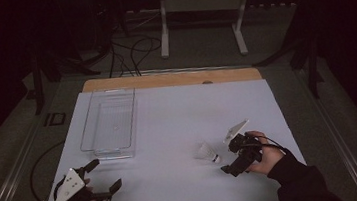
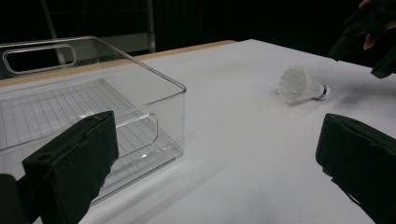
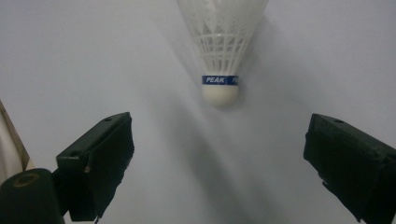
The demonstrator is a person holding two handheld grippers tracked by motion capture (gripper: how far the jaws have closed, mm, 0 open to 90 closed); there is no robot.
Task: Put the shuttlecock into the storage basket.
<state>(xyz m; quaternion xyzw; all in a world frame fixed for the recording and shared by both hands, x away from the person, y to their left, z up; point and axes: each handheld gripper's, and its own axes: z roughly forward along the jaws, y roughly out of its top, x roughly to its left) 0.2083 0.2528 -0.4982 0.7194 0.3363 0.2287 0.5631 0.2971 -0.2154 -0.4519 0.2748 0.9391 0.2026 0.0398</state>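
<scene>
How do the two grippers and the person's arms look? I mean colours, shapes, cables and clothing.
Both the left gripper and the right gripper are black, each with two blocky, flat-faced jaws. Each carries a pale grey three-cornered plate on top. A thin black cable loops from the right gripper over the hand. The right arm wears a dark sleeve.

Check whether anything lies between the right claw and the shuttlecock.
Nothing visible does. The right claw is open, and the shuttlecock lies on its side just ahead, cork end toward the claw. Between them is bare white table.
</scene>
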